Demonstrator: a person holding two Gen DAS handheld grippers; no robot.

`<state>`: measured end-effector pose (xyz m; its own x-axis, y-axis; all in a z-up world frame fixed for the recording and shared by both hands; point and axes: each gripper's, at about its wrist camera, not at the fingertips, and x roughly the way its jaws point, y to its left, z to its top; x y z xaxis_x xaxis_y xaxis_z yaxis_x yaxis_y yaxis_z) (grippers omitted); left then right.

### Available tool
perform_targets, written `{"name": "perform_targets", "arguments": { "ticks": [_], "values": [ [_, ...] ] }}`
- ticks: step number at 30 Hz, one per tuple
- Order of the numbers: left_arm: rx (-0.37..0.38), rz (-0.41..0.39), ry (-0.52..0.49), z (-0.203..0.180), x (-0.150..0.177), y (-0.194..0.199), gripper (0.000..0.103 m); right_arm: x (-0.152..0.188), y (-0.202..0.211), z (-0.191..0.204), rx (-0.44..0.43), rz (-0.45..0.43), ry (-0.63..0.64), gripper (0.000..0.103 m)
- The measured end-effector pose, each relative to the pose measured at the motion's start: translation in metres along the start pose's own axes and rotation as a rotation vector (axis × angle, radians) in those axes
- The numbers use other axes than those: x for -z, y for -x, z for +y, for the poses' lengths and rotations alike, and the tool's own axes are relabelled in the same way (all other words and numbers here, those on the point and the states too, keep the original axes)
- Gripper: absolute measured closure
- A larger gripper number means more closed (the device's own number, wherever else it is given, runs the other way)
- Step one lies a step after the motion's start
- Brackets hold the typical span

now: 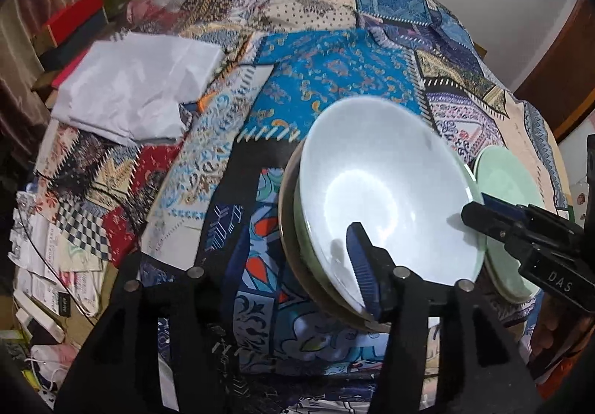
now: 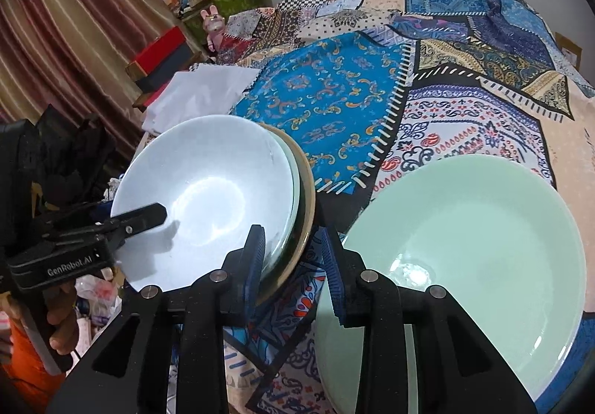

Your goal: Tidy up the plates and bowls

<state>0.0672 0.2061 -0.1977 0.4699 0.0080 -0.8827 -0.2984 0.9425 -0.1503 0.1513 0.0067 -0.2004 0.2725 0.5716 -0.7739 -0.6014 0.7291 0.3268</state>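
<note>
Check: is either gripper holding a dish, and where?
Nothing is held. Jaws of the left gripper stand open astride the rim of the white bowl; those of the right gripper gape over cloth.

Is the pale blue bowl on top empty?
Empty: the pale blue bowl shows only bare glazed inside, with light glare and a finger's shadow.
</note>
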Motion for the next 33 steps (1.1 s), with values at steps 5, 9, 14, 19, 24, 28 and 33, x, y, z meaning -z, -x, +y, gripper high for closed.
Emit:
{"name": "perform_targets", "arguments": {
  "ticks": [5,9,14,19,24,28,33],
  "values": [
    [0.019,0.040,0.003,0.000,0.005,-0.015,0.048,0.000,-0.005,0.004,-0.009,0.012,0.009,0.074],
    [0.033,0.051,0.003,-0.002,0.006,-0.021,0.048,-0.002,-0.008,0.006,-0.004,0.020,0.015,0.072],
    [0.051,0.046,-0.007,-0.006,0.006,-0.025,0.048,-0.004,-0.014,0.006,0.002,0.026,0.019,0.070],
    [0.107,0.062,-0.013,-0.012,0.005,-0.028,0.053,-0.007,-0.018,0.010,0.024,0.023,0.038,0.070],
    [0.091,0.063,0.009,-0.014,0.004,-0.026,0.055,-0.007,-0.018,0.010,0.034,0.008,0.031,0.071],
    [0.065,0.056,0.009,-0.019,0.001,-0.022,0.056,-0.008,-0.017,0.009,0.045,0.006,0.021,0.072],
    [0.055,0.047,0.000,-0.021,0.000,-0.019,0.056,-0.008,-0.016,0.007,0.041,-0.004,0.005,0.073]
  ]
}}
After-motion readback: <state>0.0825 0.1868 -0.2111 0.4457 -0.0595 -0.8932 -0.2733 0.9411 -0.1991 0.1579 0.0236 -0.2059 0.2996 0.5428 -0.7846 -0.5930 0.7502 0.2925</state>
